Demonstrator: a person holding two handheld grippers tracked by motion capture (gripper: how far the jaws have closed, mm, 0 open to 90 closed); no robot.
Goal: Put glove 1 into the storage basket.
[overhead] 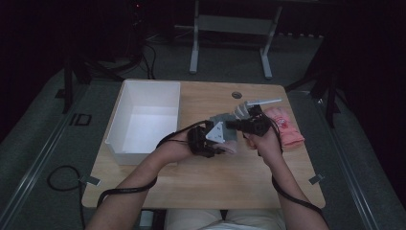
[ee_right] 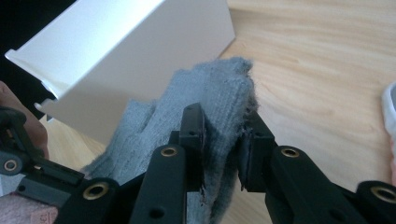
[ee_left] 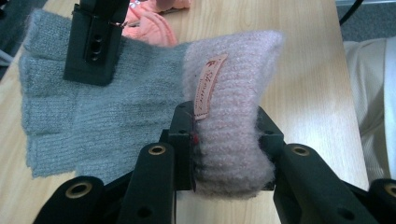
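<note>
The left hand-held gripper (ee_left: 224,144) is clamping the folded cuff of a pale pink knitted glove (ee_left: 233,93), while the right hand-held gripper (ee_right: 223,140) is pinching an edge of the grey fingerless glove (ee_left: 107,116) and lifting that edge off the worktop (overhead: 201,177). Both gloves are lying just to the right of the white bin (overhead: 125,115), the pink one overlapping the grey one's cuff side, with another salmon-pink glove (overhead: 286,125) farther right of the bin. To do this step well, judging from the grips, each set of jaws should be biting deep into the doubled knit rather than at its fraying edge, and the two should be drawn apart slowly so that the fuzzy fibres are not snagging. The pink glove is thick, ribbed and fluffy with a sewn label (ee_left: 208,86); the grey is thinner, flat-knit and limp; the bin is rigid, smooth and rectangular.
</note>
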